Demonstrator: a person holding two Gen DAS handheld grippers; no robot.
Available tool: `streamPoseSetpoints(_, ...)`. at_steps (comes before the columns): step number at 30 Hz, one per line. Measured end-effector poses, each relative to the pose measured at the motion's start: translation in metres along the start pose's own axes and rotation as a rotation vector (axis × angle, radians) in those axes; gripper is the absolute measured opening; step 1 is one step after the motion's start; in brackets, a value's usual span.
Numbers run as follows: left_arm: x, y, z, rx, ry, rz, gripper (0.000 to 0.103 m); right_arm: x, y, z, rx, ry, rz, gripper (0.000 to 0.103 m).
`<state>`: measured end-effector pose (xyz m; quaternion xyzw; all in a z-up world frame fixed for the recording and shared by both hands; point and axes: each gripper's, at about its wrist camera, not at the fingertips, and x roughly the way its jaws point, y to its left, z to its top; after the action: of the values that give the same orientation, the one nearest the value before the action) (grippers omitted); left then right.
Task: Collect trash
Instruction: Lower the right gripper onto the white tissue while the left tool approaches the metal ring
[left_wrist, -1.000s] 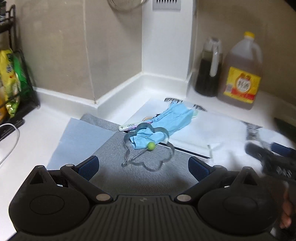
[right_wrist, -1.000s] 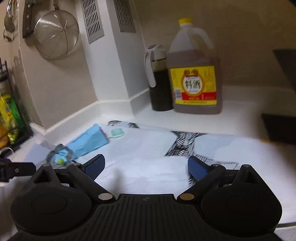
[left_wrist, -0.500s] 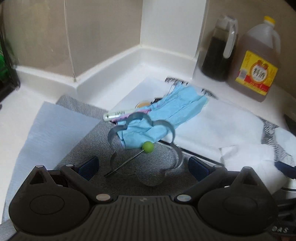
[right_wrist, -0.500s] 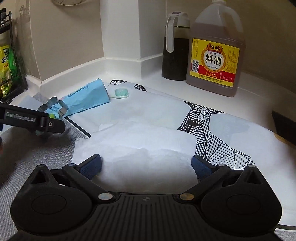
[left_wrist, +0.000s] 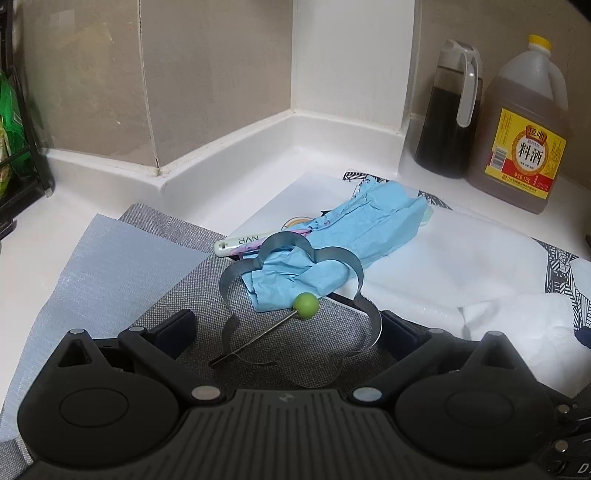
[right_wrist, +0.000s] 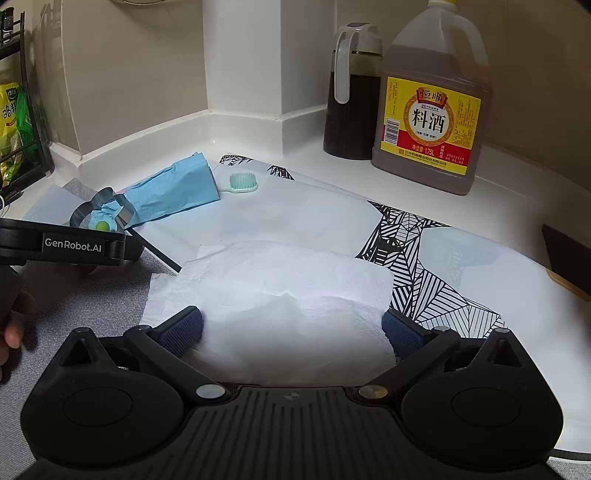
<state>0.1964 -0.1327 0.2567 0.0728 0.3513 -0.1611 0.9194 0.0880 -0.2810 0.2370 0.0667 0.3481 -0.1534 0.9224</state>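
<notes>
A crumpled blue paper (left_wrist: 354, 240) lies on the counter, partly inside a flower-shaped metal ring (left_wrist: 295, 317) with a green-knobbed handle (left_wrist: 306, 305). My left gripper (left_wrist: 286, 330) is open, its fingers either side of the ring's near part. A white paper towel (right_wrist: 280, 299) lies on a white bag with a black line pattern (right_wrist: 417, 258). My right gripper (right_wrist: 291, 330) is open, its fingers either side of the towel's near edge. The blue paper (right_wrist: 173, 192) and the left gripper's body also show in the right wrist view.
A cooking wine jug (right_wrist: 430, 99) and a dark sauce jug (right_wrist: 351, 92) stand at the back by the wall. A green toothbrush (right_wrist: 242, 182), a white tube (left_wrist: 242, 242), a grey mat (left_wrist: 184, 288) and a black rack with snack bags (right_wrist: 14, 122) are around.
Both grippers have moved forward and down: the left closer to the metal ring and blue paper, the right onto the white paper towel. Both stay open.
</notes>
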Motion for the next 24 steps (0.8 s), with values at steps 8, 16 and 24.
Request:
streamPoseSetpoints(8, -0.0006, -0.0007, -0.0018, -0.002, -0.022, 0.003, 0.103, 0.0002, -0.0002, -0.0001, -0.001, -0.001, -0.001, 0.103)
streamPoseSetpoints(16, -0.0005, -0.001, -0.0013, -0.002, -0.021, 0.003, 0.103, 0.0003, 0.0002, -0.0005, -0.001, -0.002, 0.0, 0.103)
streamPoseSetpoints(24, -0.0009, -0.0012, -0.0009, -0.002, -0.021, 0.004, 0.103, 0.0005, -0.0004, -0.0002, -0.001, -0.002, 0.0, 0.103)
